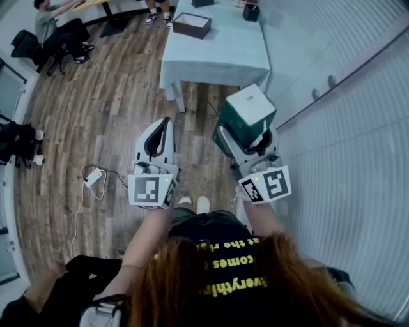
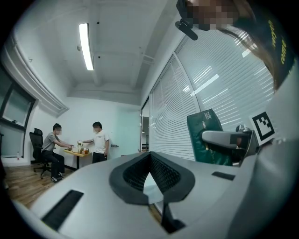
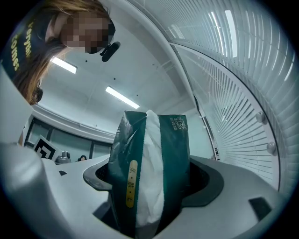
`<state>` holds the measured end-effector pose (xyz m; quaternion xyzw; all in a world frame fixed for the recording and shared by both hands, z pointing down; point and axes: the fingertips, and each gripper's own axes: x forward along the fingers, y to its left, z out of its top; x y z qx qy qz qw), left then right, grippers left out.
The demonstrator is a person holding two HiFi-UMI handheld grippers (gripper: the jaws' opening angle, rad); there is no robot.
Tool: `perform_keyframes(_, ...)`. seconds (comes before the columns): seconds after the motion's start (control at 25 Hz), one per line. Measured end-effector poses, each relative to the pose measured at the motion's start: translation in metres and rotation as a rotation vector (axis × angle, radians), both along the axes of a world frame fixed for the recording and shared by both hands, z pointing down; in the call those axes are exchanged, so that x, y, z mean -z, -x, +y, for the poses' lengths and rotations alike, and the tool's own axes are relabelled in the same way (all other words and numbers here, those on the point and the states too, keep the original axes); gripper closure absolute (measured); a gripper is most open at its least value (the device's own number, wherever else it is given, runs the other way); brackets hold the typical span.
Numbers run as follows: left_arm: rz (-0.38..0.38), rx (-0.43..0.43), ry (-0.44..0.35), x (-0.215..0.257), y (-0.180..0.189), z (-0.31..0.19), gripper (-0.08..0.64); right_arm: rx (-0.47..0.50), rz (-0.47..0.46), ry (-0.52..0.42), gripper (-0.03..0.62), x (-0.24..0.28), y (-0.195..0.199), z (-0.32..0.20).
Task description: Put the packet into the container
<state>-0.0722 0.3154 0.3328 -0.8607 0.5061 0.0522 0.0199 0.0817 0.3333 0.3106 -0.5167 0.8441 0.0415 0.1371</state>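
A green tissue packet (image 1: 245,114) with a white middle strip is clamped in my right gripper (image 1: 248,142), held in the air above the wood floor. In the right gripper view the packet (image 3: 149,172) stands upright between both jaws and fills the gap. My left gripper (image 1: 160,137) hangs beside it, shut with nothing in it; its jaws meet in the left gripper view (image 2: 150,175), where the packet (image 2: 208,133) shows at the right. A brown open box (image 1: 192,25) sits on the far table (image 1: 223,60), well ahead of both grippers.
A small dark container (image 1: 251,11) stands at the table's far right. A wall of white blinds (image 1: 358,128) runs along the right. A white adapter with its cable (image 1: 94,177) lies on the floor at left. People sit at a table (image 1: 57,32) at the far left.
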Motion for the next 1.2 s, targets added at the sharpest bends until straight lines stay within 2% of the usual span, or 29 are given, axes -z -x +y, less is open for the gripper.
perform_keyframes(0.52, -0.011, 0.013, -0.004, -0.006, 0.004, -0.010, 0.558, 0.000, -0.020, 0.000, 0.189, -0.007, -0.004, -0.010)
perform_keyframes(1.2, 0.006, -0.015, -0.022, 0.007, 0.039, -0.099, 0.558, -0.003, -0.011, -0.027, 0.189, 0.007, 0.044, -0.093)
